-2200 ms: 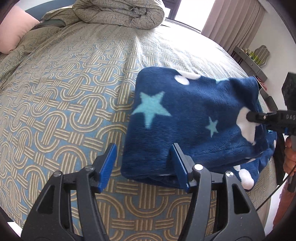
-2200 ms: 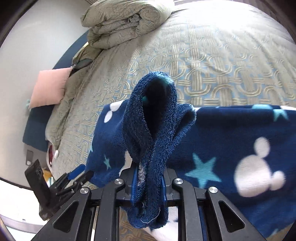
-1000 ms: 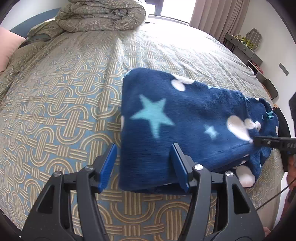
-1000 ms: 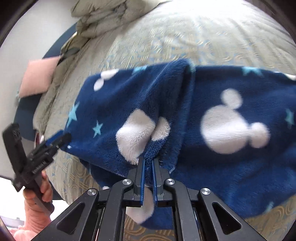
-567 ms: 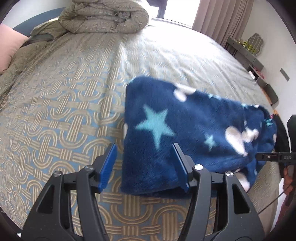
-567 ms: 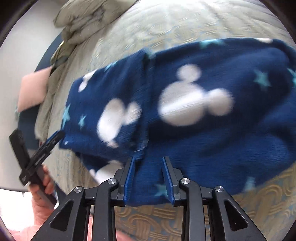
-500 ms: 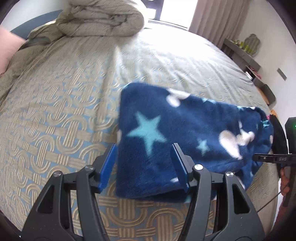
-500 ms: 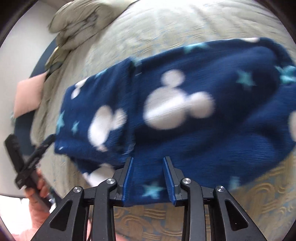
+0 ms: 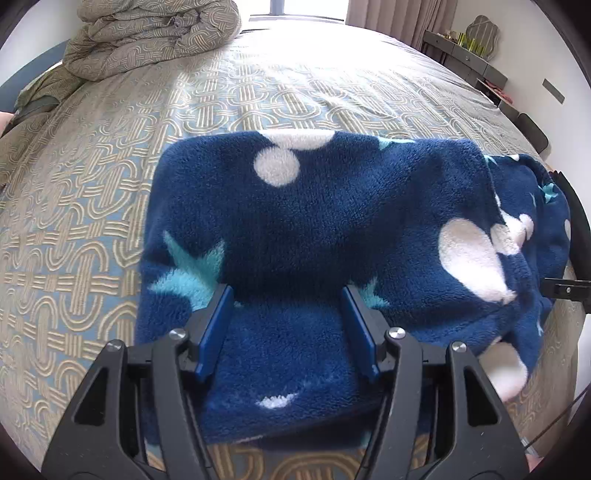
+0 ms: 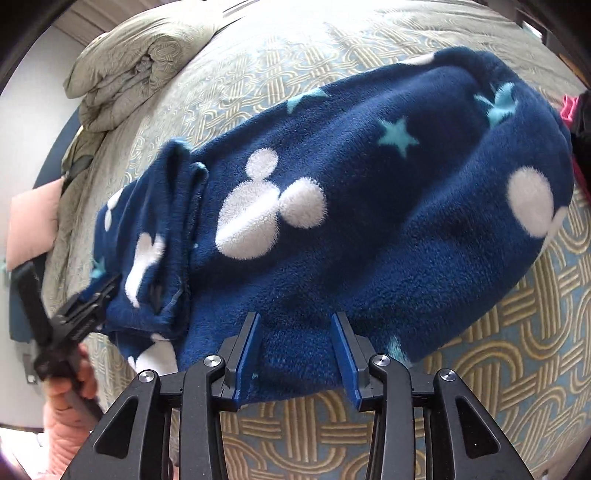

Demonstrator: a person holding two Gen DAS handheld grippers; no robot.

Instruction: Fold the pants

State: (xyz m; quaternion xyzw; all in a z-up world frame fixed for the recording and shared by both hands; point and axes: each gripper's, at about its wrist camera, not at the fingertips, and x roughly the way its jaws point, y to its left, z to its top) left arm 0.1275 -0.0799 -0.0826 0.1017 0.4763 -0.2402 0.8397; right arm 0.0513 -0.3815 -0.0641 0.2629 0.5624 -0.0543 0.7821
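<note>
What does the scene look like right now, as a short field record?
garment: navy fleece pants with white mouse heads and teal stars, folded into a thick bundle
surface: patterned beige-and-blue bedspread
left tool: open, fingers straddling the bundle's near edge
right tool: open, at the bundle's edge, gripping nothing
background: rolled duvet at the far end of the bed

Both tongs, left (image 9: pixel 288 328) and right (image 10: pixel 297 354), have black frames, silver screws and blue finger pads (image 9: pixel 215 328).
</note>
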